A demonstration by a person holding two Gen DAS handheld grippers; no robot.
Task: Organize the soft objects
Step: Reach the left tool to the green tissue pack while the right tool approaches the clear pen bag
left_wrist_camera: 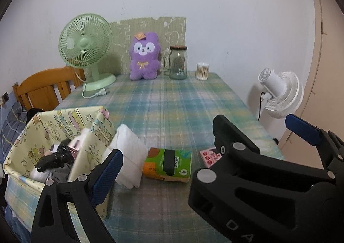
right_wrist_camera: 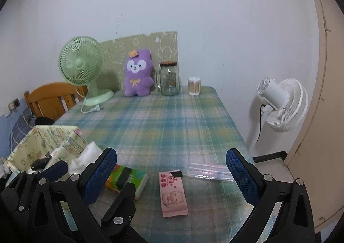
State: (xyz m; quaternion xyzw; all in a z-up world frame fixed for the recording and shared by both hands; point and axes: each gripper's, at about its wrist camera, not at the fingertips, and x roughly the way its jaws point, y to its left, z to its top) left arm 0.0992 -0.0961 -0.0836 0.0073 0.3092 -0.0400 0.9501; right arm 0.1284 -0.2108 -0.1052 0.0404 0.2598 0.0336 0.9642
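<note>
Left gripper [left_wrist_camera: 172, 152]: blue-padded fingers spread wide, holding nothing, hovering above the tissue pack at 6 o'clock of its own view. Right gripper [right_wrist_camera: 172, 169]: fingers spread wide, empty, hanging over the pink packet; its black body also fills the left view at 4 o'clock.

Table [right_wrist_camera: 163, 118], one: plaid cloth in green, blue and yellow, set against a white wall.
Standing fan [right_wrist_camera: 279, 105], one: white, on the floor off the table's edge at 3 o'clock.
Wooden headboard [left_wrist_camera: 47, 88], one: at 9 o'clock.
Desk fan [left_wrist_camera: 86, 49], one: pale green, unplugged cord lying on the cloth, at 11 o'clock.
Fabric bin [left_wrist_camera: 56, 135], one: yellow cartoon print, at 8 o'clock, holding dark and light soft items.
Plush toy [left_wrist_camera: 145, 56], one: purple, upright at 12 o'clock, far edge.
White tissue wad [left_wrist_camera: 129, 154], one: leaning on the bin.
Glass jar [left_wrist_camera: 178, 62], one: beside the plush.
Tissue pack [left_wrist_camera: 167, 163], one: green and orange, just beside the wad.
Clear zip bag [right_wrist_camera: 206, 171], one: flat.
Pink packet [right_wrist_camera: 173, 193], one: flat, near the bag.
Cotton swab tub [left_wrist_camera: 202, 71], one.
</note>
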